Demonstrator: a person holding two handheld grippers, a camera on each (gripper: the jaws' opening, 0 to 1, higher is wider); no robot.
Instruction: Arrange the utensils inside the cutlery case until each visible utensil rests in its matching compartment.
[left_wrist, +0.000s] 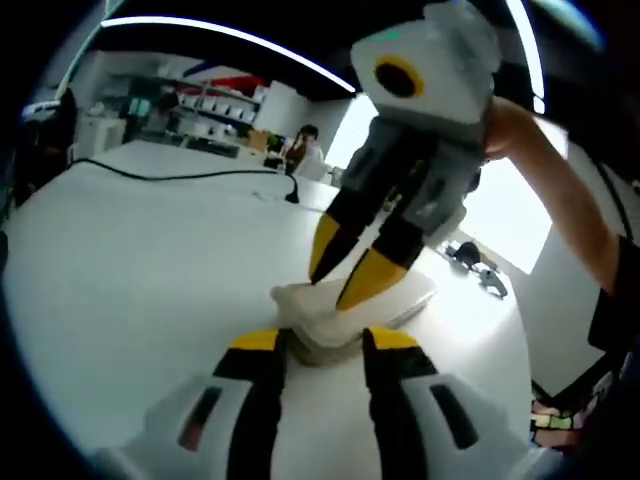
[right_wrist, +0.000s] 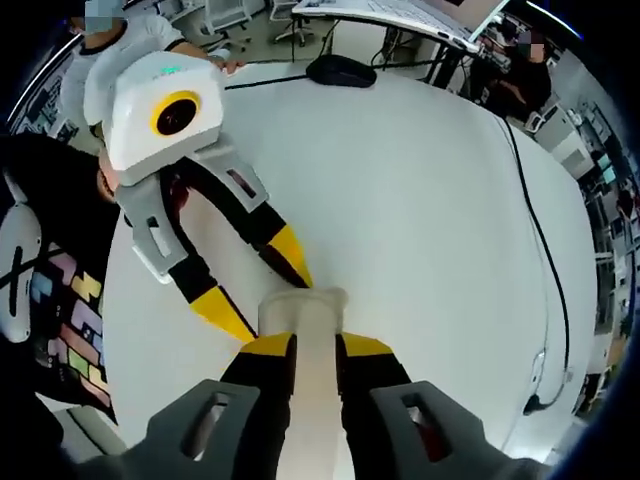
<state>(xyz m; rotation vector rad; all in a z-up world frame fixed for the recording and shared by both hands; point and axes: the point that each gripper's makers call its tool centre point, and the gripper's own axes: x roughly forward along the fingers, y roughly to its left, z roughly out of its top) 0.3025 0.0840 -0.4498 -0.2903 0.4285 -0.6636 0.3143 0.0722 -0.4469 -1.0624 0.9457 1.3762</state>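
Right now both grippers meet at the white cutlery case (right_wrist: 303, 345) on the white table (right_wrist: 420, 200): right gripper (right_wrist: 305, 348) pinching one end, left gripper (left_wrist: 322, 345) straddling the other, jaws spread.

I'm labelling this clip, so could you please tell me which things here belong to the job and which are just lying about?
Part of the job:
- pale translucent plastic cutlery case, on the white table
- right gripper, shut on the case
- left gripper, jaws at the case's end

Lying about:
- black cable
- black computer mouse
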